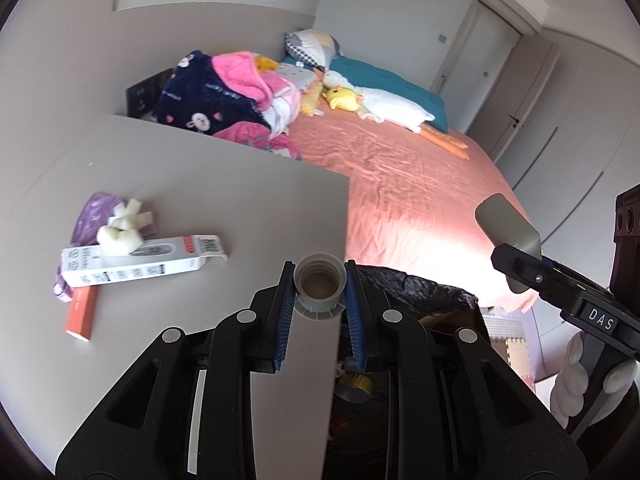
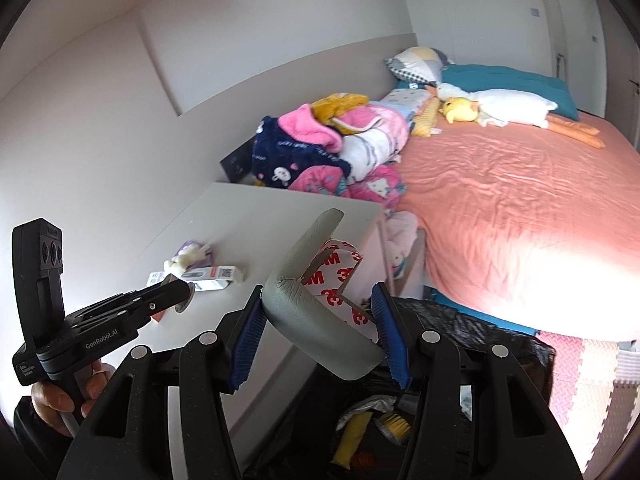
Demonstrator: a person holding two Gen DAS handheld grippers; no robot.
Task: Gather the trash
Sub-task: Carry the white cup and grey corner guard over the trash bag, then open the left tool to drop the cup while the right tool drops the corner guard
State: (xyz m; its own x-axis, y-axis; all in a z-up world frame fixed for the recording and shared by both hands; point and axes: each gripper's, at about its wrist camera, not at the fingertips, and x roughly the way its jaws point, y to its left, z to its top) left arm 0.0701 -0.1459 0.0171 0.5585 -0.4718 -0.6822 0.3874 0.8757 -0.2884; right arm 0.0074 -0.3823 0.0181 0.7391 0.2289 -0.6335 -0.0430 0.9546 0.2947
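Your left gripper [image 1: 320,284] pinches a grey bottle cap [image 1: 319,280]; your right gripper [image 2: 320,330] clamps a grey foam corner guard [image 2: 316,312] (3M backing showing) above the black-lined trash bin [image 2: 460,320].

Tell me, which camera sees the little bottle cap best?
The left wrist view: the bottle cap sits right in front, pinched in the left claw, its open side facing the camera. In the right wrist view only a sliver of it peeks past that claw's tip.

R gripper [image 2: 320,340] w/ grey foam corner guard [image 2: 316,312] clamped, above black bin bag [image 2: 460,320], beside white table [image 2: 260,220].
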